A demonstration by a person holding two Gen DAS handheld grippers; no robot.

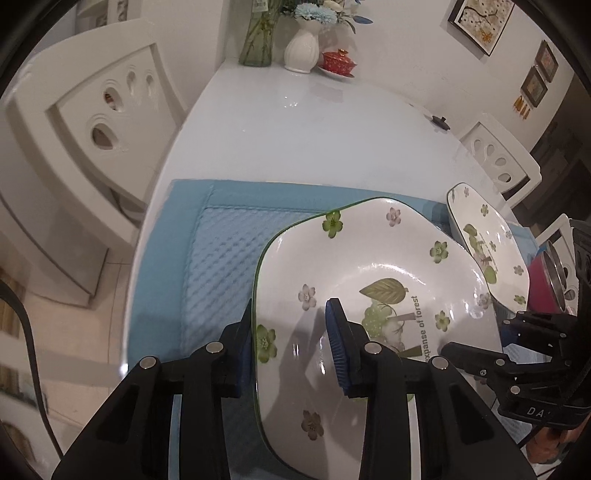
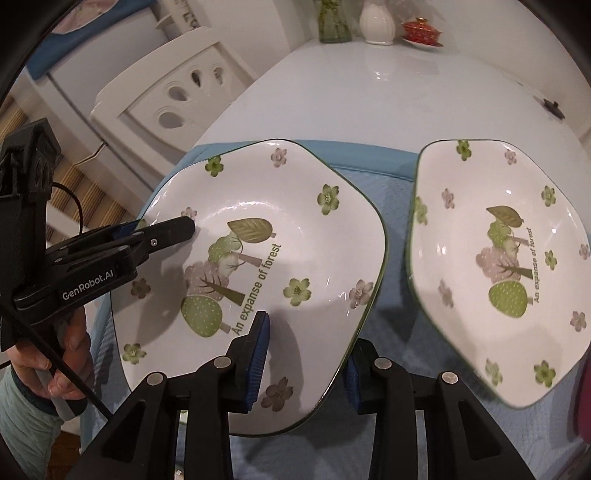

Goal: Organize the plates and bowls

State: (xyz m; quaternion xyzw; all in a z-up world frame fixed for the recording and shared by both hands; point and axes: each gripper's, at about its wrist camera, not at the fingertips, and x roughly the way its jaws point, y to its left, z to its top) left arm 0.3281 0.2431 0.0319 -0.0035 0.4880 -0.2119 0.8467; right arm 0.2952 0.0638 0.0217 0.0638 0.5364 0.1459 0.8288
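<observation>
Two white squarish plates with green flowers and a forest print lie on a blue mat (image 1: 221, 251). The left plate (image 1: 369, 295) (image 2: 258, 258) is straddled at its left rim by my left gripper (image 1: 291, 347), one finger under the rim and one over the plate. My right gripper (image 2: 306, 365) straddles the same plate's near right rim, one pad above, one below. Neither pad pair visibly presses the rim. The second plate (image 1: 487, 251) (image 2: 498, 266) lies to the right, untouched.
A white glossy table (image 1: 314, 129) carries a green glass vase (image 1: 256, 33), a white vase (image 1: 301, 48) and a red lidded bowl (image 1: 338, 61) at its far end. White chairs (image 1: 92, 122) stand on the left and right. A pink metal-rimmed pot (image 1: 546, 280) sits at the right.
</observation>
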